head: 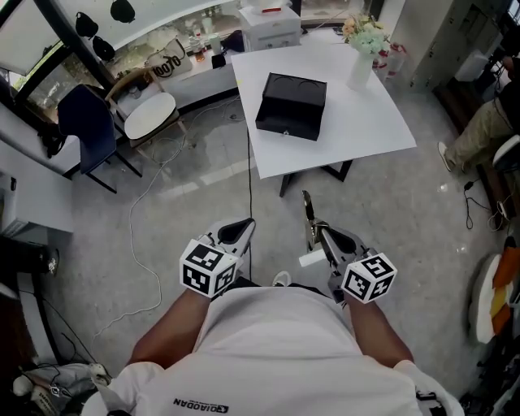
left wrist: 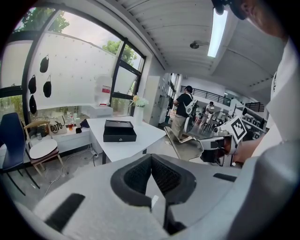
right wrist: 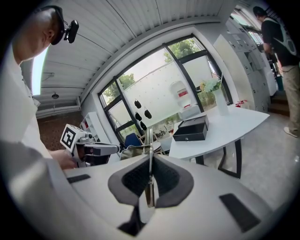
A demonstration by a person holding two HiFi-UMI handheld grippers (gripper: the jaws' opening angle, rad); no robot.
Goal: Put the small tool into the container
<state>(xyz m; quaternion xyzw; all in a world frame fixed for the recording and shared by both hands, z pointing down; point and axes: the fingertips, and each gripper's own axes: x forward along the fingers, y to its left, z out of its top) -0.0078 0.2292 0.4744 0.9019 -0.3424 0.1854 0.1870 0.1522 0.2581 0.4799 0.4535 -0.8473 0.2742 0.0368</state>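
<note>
A black lidded box lies closed on the white table ahead of me; the box shows in the left gripper view and the box in the right gripper view too. My right gripper is held low near my body, shut on a thin metal tool that sticks forward from the jaws. That tool stands edge-on between the pads. My left gripper hangs beside it, jaws together with nothing in them. Both are well short of the table.
A white vase of flowers stands at the table's far right corner and a white box beyond it. A round-seat chair and a blue chair stand left. A cable trails over the floor. A person is at the right.
</note>
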